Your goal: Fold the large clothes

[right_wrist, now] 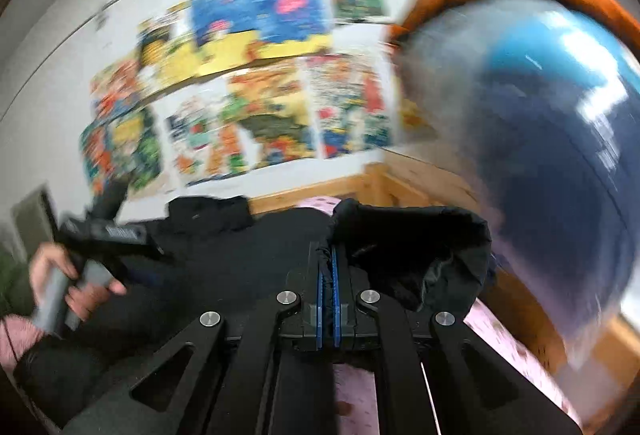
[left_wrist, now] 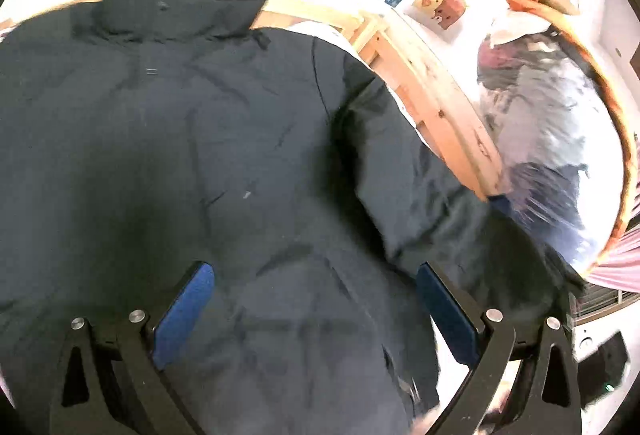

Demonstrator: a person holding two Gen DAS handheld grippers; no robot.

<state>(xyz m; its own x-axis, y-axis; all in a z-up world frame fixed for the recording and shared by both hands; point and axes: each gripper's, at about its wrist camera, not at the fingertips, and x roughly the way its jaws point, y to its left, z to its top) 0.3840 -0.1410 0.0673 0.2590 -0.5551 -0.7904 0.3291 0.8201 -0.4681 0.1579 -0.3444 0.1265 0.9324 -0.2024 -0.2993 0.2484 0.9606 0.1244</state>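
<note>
Two grippers on one black hooded jacket. Left gripper spread, empty, above its body; hood at 11 o'clock. Right gripper pinching the sleeve cuff.

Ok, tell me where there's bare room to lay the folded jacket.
Little shows: the dark jacket covers most of the bed. Pink sheet lies bare between the lifted sleeve and the wooden frame. Beyond the frame, a bulging clear bag crowds it.
</note>
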